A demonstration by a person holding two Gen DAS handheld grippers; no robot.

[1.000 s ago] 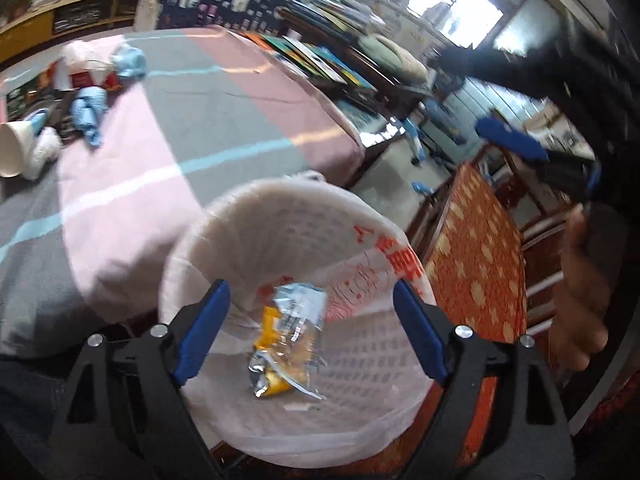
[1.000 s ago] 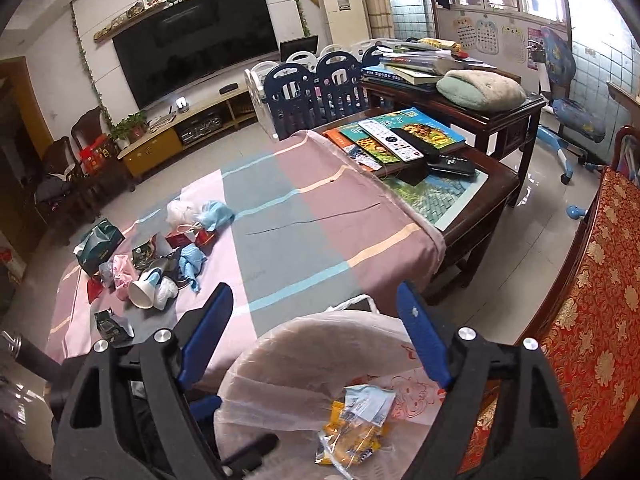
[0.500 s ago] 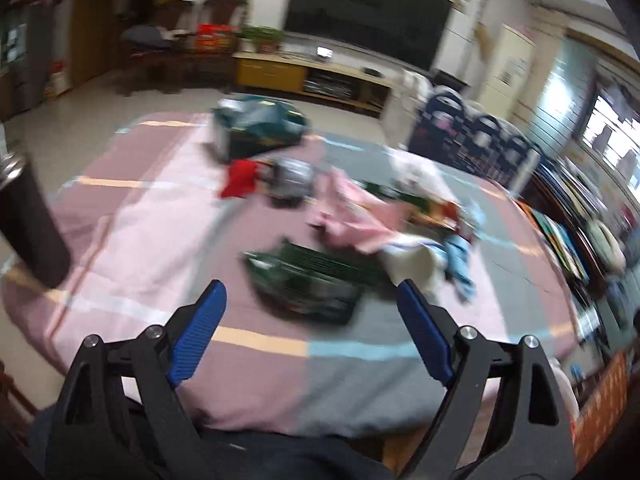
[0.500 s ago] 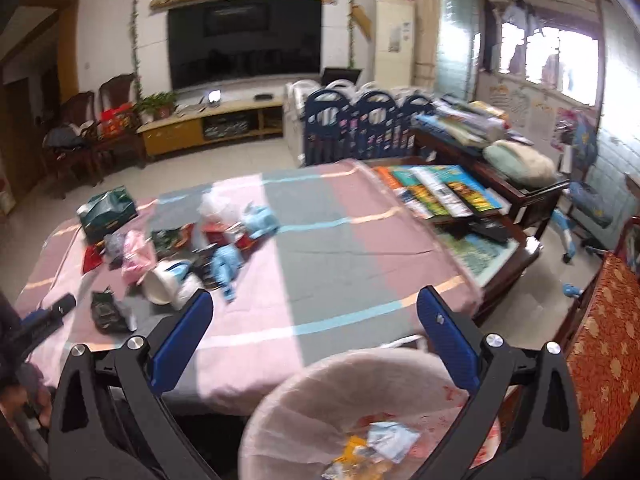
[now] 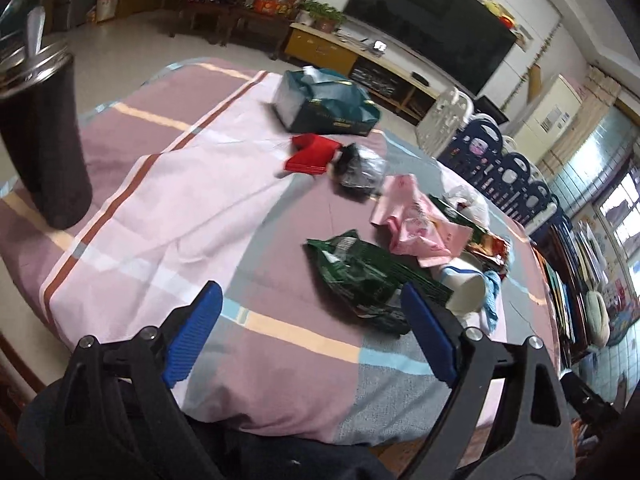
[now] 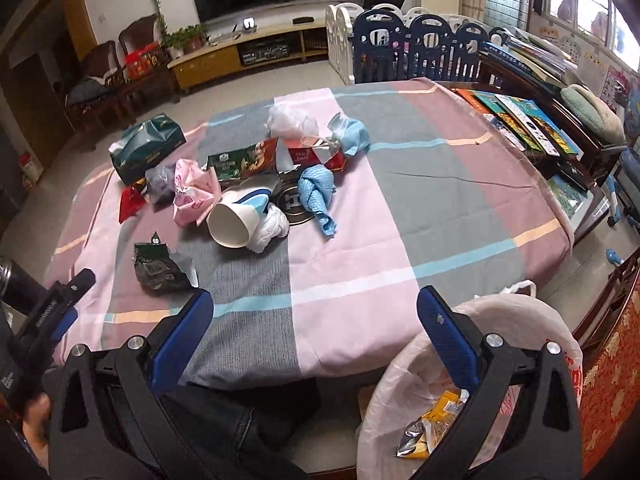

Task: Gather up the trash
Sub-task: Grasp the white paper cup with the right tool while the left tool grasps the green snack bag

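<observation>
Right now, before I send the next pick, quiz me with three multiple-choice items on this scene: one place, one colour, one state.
1. Where is the yellow snack wrapper?
A. on the tablecloth
B. inside the lined bin
C. between the jaws

2. What colour is the crumpled bag beside the paper cup?
A. pink
B. orange
C. black

3. How does the paper cup stand?
A. upright
B. upside down
C. on its side

Answers: 1 B, it lies within the bin's liner. 2 A, the pink bag touches the cup's left. 3 C, its open mouth faces sideways.
</observation>
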